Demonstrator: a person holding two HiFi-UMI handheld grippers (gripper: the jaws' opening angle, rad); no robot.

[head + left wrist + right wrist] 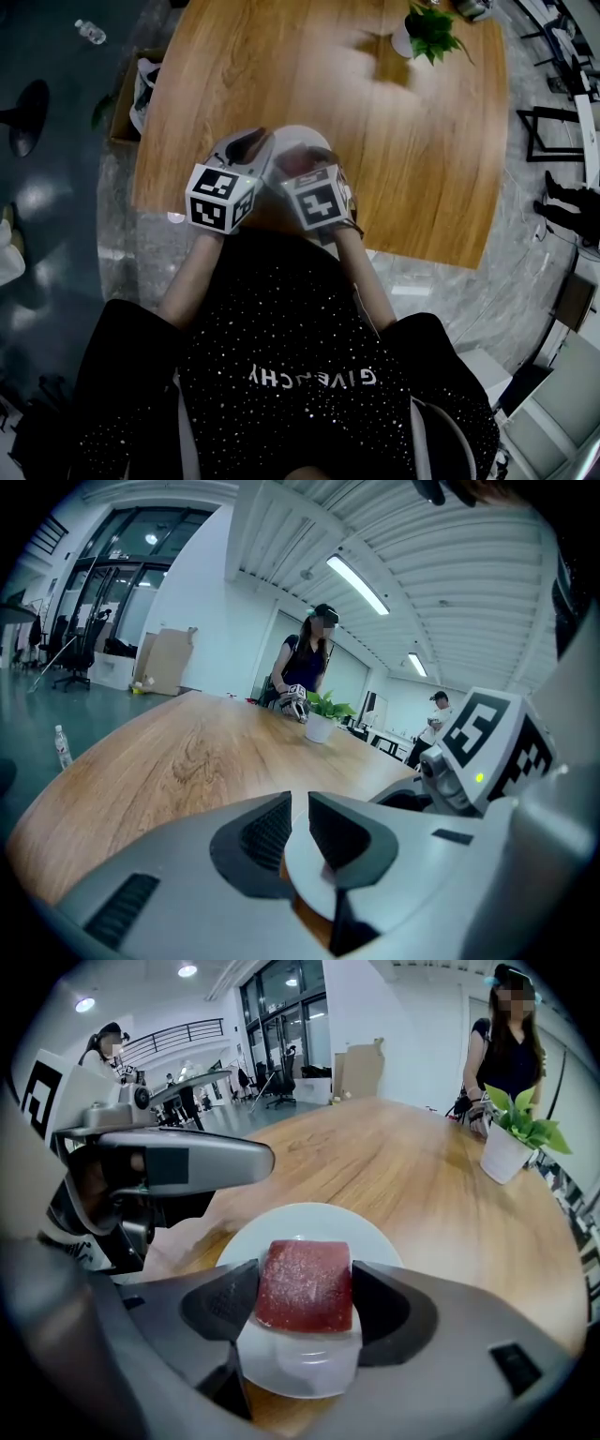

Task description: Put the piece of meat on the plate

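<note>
A dark red block of meat (305, 1285) sits between the pads of my right gripper (305, 1305), which is shut on it. It hangs just above a round white plate (309, 1224) near the wooden table's near edge. My left gripper (298, 832) has its jaws almost together, shut on the plate's rim (314, 885). In the head view both grippers, left (247, 146) and right (306, 159), meet over the plate (292, 134), which they mostly cover.
The wooden table (281, 66) stretches away from me. A potted green plant (427, 33) stands at its far right end, and a person (511, 1044) stands behind the plant. A cardboard box (131, 94) sits on the floor at the left.
</note>
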